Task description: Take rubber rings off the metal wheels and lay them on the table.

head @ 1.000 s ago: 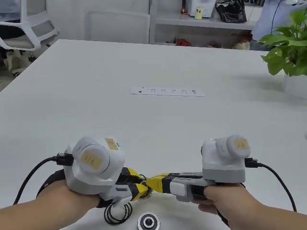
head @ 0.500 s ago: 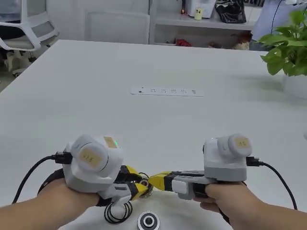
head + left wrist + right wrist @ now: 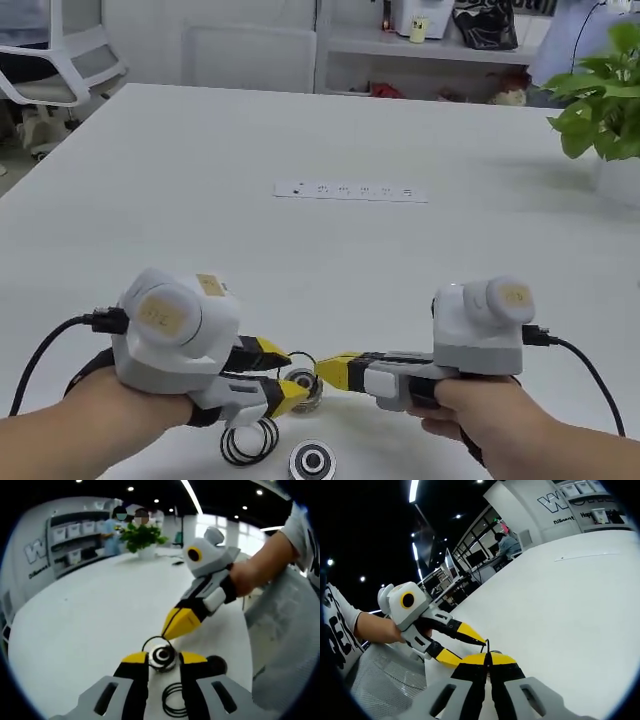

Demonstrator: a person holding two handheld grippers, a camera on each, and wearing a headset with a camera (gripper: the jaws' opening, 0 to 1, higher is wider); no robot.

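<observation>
Since the earlier frames the left claw [image 3: 162, 658] is shifted toward the left edge of the tabletop [image 3: 330, 270] and is drawn a little away from the right claw [image 3: 333, 371], so that the metal wheel [image 3: 301, 384] between them is uncovered. From this it is judged that a rubber ring [image 3: 148, 640] is being peeled off and is partly free.

Nearest the front edge a bare wheel [image 3: 312, 462] is laid flat, a bright steel disc with a dark bore. Just beside it, to its left, a few loose rings [image 3: 248, 440] are heaped, thin, black and limp.

Just behind these, the left claw is clamped on the metal wheel, one yellow jaw on each side of its rim. Whether the wheel is lifted clear of the tabletop cannot be told. The right claw is pinched together on the rubber ring, which is stretched as a fine loop from the wheel to its tip.

Further back, on the matt white middle, a white power strip [image 3: 350, 190] is laid flat. At the far right corner a leafy plant [image 3: 600, 90] is stood.
</observation>
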